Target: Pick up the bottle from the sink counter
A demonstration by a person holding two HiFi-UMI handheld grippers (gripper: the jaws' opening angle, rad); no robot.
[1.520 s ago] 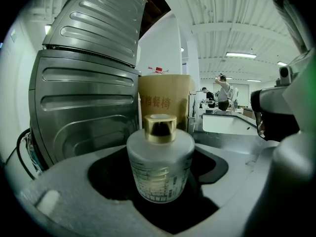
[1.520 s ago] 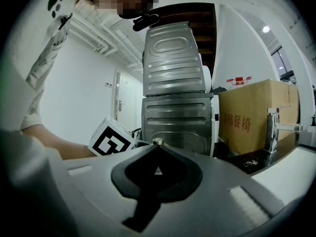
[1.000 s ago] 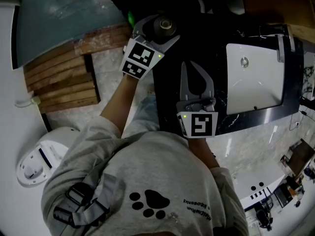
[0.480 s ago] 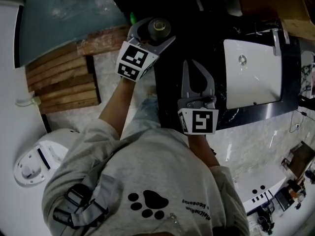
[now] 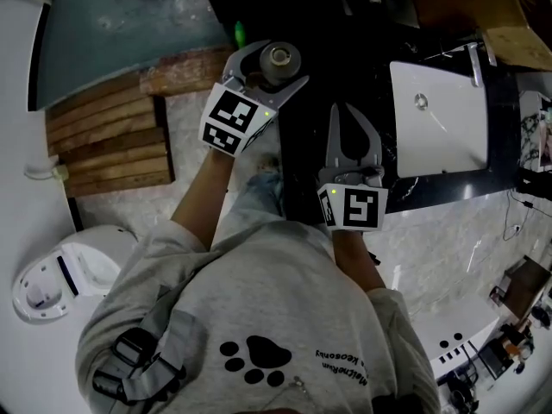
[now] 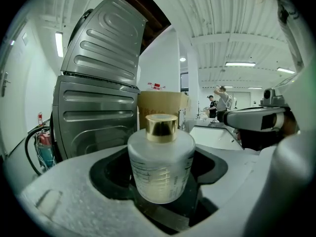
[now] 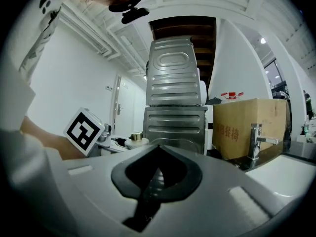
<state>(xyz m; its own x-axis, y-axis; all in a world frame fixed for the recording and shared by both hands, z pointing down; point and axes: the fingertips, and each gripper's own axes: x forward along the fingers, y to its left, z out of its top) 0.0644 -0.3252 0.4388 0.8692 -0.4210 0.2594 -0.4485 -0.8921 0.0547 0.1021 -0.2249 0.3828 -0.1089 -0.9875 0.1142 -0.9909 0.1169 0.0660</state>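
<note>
Pinching the bottle [image 6: 160,169] round its frosted body, the left gripper [image 5: 278,65] jaws stand spread wide on it; bottle and gripper have come up a little since a second ago, so it looks clear of the dark table [image 5: 302,158], pick-up nearly done; right gripper [image 5: 339,115] jaws pressed together, empty, hovering near the sink [image 5: 435,119], little changed.

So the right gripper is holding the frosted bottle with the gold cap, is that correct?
Not quite: it is the left gripper that is holding the frosted bottle with the gold cap, as the left gripper view shows. The right gripper has its jaws together with nothing between them.
</note>
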